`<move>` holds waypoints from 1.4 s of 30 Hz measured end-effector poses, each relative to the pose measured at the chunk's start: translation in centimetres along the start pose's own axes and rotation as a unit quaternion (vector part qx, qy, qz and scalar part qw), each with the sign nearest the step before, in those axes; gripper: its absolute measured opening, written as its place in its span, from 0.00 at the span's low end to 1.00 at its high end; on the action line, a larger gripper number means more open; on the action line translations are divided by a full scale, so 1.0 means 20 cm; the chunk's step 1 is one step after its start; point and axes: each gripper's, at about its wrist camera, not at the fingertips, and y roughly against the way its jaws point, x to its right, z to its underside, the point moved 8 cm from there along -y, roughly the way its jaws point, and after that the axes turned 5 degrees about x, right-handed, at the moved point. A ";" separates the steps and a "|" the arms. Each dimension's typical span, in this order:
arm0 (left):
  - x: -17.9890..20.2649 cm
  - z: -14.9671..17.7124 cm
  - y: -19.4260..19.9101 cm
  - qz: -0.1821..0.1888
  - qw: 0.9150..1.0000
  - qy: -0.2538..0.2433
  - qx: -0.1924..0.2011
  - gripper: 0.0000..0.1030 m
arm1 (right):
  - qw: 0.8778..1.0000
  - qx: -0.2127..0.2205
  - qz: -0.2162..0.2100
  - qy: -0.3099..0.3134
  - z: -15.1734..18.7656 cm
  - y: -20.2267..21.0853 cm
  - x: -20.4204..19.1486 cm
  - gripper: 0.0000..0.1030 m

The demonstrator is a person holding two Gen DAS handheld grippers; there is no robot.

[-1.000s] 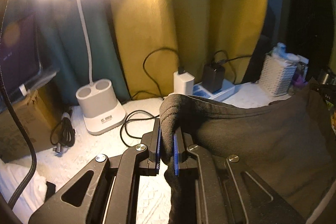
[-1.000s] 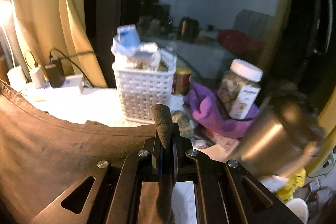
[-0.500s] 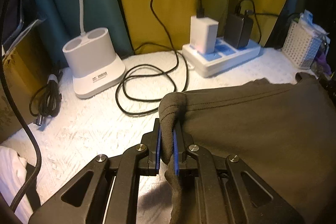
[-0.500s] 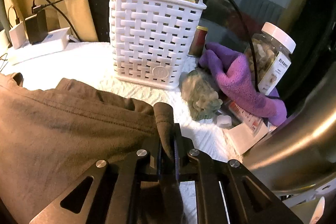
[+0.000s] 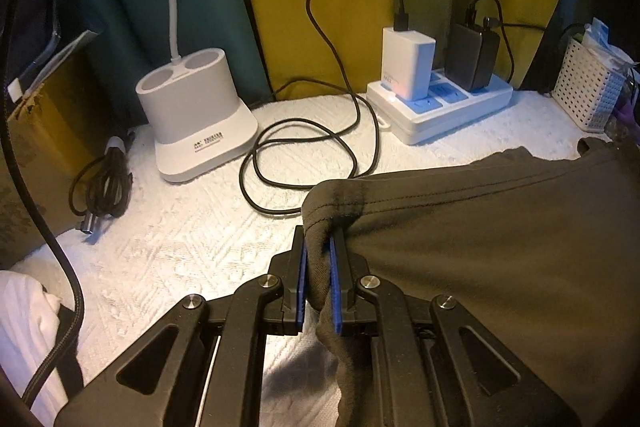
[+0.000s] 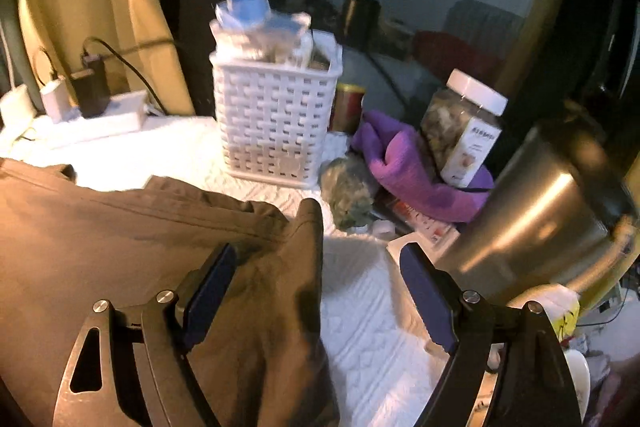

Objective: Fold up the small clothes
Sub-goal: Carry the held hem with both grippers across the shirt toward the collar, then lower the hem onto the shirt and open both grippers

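A dark brown garment (image 5: 500, 247) lies spread over the white textured cloth (image 5: 192, 239) on the table. My left gripper (image 5: 318, 247) is shut on the garment's left corner, its blue pads pinching a fold of the hem. In the right wrist view the same garment (image 6: 120, 251) shows its right corner standing up in a peak between the jaws of my right gripper (image 6: 316, 271). Those jaws are opening and stand wide apart; the pads (image 6: 416, 279) do not press on the fabric.
Behind the left gripper sit a white lamp base (image 5: 196, 131), a looped black cable (image 5: 304, 163) and a power strip with chargers (image 5: 440, 99). On the right stand a white woven basket (image 6: 276, 123), a purple cloth (image 6: 412, 171), a jar (image 6: 464, 131) and a steel vessel (image 6: 536, 219).
The left gripper came down toward the table with the corner still pinched. The right gripper went from shut on the garment's corner to wide apart, and the corner now stands free.
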 end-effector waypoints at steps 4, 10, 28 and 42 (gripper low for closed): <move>-0.04 -0.02 0.06 -0.007 1.000 0.012 0.007 0.12 | 0.998 0.006 -0.058 -0.020 0.00 0.07 -0.08 0.71; -0.13 0.02 0.16 -0.010 0.999 0.039 -0.004 0.12 | 0.989 -0.038 -0.134 -0.041 0.12 -0.03 -0.26 0.70; 0.05 0.33 0.57 0.032 0.998 0.052 -0.023 0.35 | 0.993 -0.062 -0.061 -0.075 0.23 -0.11 -0.17 0.71; 0.29 0.52 0.70 0.120 0.992 0.031 -0.033 0.45 | 0.990 -0.048 -0.046 -0.122 0.47 0.33 -0.21 0.71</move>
